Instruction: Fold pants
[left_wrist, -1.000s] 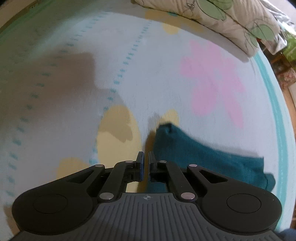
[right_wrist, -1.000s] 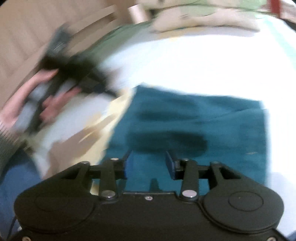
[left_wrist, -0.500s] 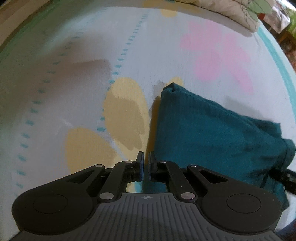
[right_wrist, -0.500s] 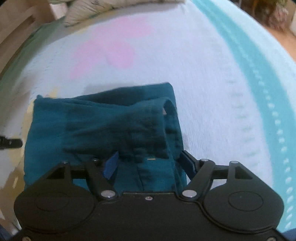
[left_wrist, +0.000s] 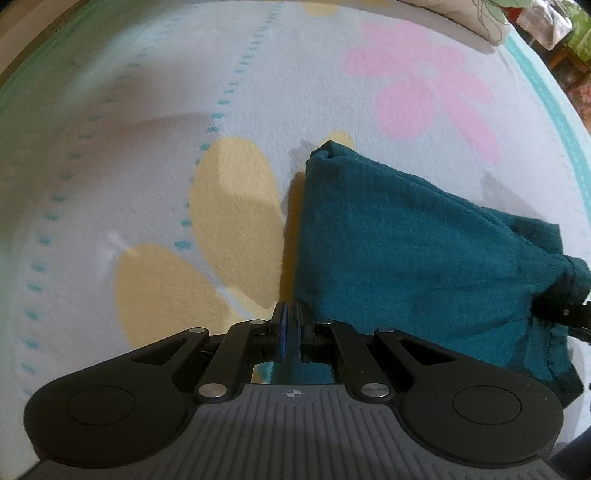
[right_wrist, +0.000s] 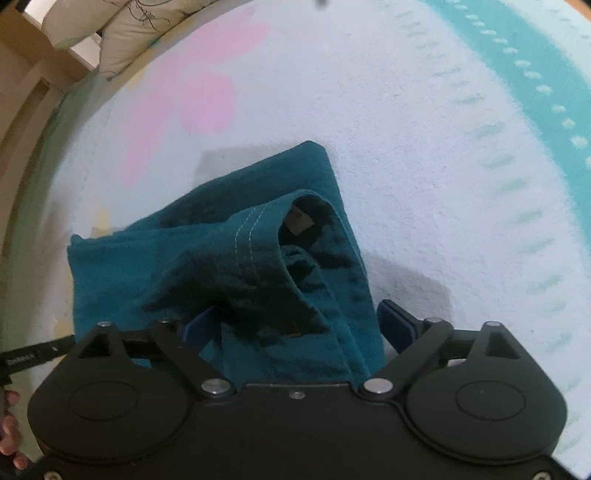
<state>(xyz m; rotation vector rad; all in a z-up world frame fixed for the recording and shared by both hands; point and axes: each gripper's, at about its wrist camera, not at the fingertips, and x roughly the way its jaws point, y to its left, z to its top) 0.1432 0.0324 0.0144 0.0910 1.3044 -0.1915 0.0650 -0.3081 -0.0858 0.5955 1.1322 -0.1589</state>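
The near edge of the pants (left_wrist: 406, 251) is hidden behind the body of the left gripper (left_wrist: 290, 332), so it cannot be told whether cloth is pinched between its nearly closed fingers. In the right wrist view, the lower part of the pants is covered by the right gripper (right_wrist: 295, 325) (its fingers spread wide). The pillow (right_wrist: 122, 33) is cut off by the top edge, and the blanket (right_wrist: 461, 155) is blurred toward the rim.

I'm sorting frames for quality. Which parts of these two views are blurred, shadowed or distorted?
Left wrist view: sharp centre, blanket smeared toward the left rim, pants casting a soft shadow leftward. Right wrist view: blanket's dashed teal border streaked, fisheye bending the bed edge, dark shadow on the pants' bunched folds.
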